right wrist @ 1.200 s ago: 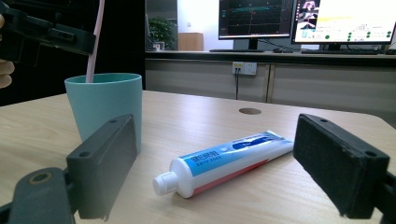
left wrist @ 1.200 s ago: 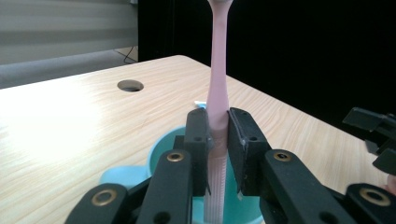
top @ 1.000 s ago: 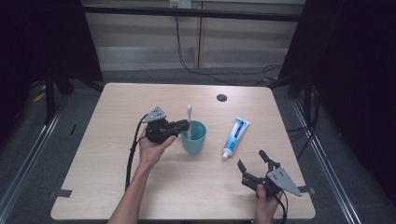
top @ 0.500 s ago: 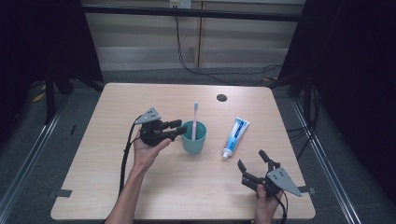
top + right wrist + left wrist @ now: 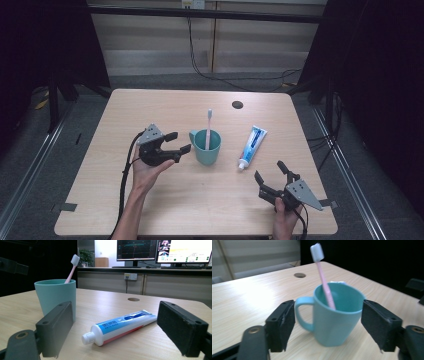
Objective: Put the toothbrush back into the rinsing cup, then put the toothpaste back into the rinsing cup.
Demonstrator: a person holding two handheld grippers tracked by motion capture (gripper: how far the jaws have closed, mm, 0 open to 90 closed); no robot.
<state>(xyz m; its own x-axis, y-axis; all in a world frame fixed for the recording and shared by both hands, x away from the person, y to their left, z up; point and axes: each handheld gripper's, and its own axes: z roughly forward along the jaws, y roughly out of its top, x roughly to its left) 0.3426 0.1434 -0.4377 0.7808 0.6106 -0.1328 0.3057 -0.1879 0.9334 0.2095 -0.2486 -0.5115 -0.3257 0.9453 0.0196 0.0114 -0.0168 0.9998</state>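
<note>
Pale wood-grain laminate covers the square table, which has a small round dark hole near its far edge. On it, the left gripper has just been opening its jaws; they now stand wide, flat black pads with a coarse, matte face, nothing pressed between them. Just beyond those pads stands the teal mug, smooth and glossy, slightly tapered, its looped handle turned toward the left jaw. A pink toothbrush leans inside it, thin plastic stem up, white bristled head topmost. Farther right lies the toothpaste tube, soft white and blue with a red stripe, its ribbed white cap pointing toward the person. Near the table's front right corner the right gripper rests with jaws spread, holding nothing, facing the tube.
</note>
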